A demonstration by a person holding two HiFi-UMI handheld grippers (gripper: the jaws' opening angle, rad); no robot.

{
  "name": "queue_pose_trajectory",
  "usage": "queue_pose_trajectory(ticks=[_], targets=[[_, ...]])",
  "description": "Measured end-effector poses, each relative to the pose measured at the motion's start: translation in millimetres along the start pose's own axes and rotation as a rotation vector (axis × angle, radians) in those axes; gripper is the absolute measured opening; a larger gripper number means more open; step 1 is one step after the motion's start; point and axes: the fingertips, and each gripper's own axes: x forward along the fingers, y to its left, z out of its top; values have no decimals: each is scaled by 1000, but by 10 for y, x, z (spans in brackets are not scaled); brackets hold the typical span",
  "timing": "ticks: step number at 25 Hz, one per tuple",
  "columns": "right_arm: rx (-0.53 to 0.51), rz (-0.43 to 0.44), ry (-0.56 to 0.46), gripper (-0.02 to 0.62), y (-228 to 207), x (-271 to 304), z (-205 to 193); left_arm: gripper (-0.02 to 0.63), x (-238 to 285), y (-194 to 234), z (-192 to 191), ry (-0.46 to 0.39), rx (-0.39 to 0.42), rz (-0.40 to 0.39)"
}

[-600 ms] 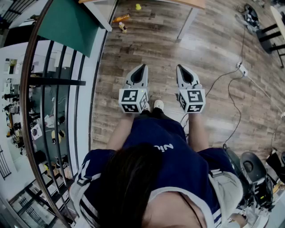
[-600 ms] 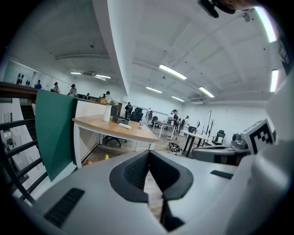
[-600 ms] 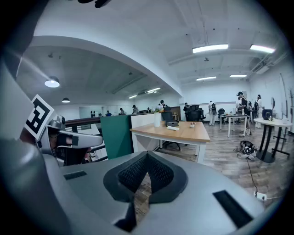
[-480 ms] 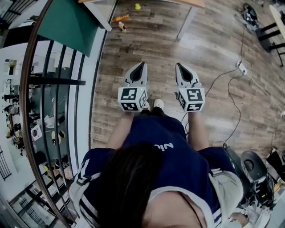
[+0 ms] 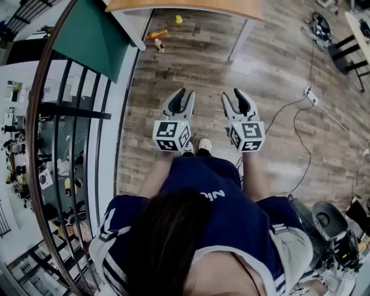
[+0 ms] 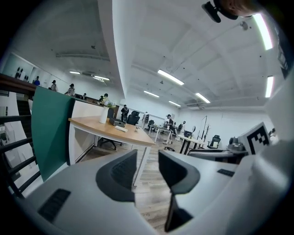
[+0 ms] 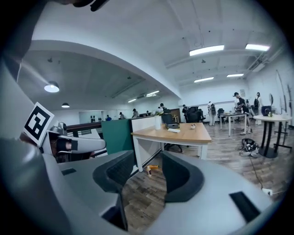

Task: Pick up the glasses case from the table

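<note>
Left gripper point(image 5: 184, 98) and right gripper point(image 5: 233, 99): both sets of jaws apart, nothing between them; the 2 are held side by side above the wood-plank floor point(image 5: 173, 63); pale flat oblong glasses case point(image 7: 173, 130) lies on the light wooden table point(image 7: 193, 135) far ahead, beside a dark box point(image 7: 172, 125), well apart from both.

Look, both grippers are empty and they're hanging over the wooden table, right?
Not quite. Both are empty, but the left gripper and right gripper hang over the wooden floor; the table stands further ahead, as the head view shows.
</note>
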Motion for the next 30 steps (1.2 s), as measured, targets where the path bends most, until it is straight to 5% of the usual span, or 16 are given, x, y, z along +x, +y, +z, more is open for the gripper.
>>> queue_pose_trajectory(ticks=[2,6,22,30], targets=[[1,48,9,249,51,68,-10,242,47,-10,10,-1,0,-21],[-33,103,26,373,128,163,-16,346,111,-47,-6,27,31,-57],[-77,85,49,390,-201,436,-12,347,392,-10,-96,33,68,-74],[-91,28,68,388,-444,1043,127,331,997,476,152,18,55,-101]])
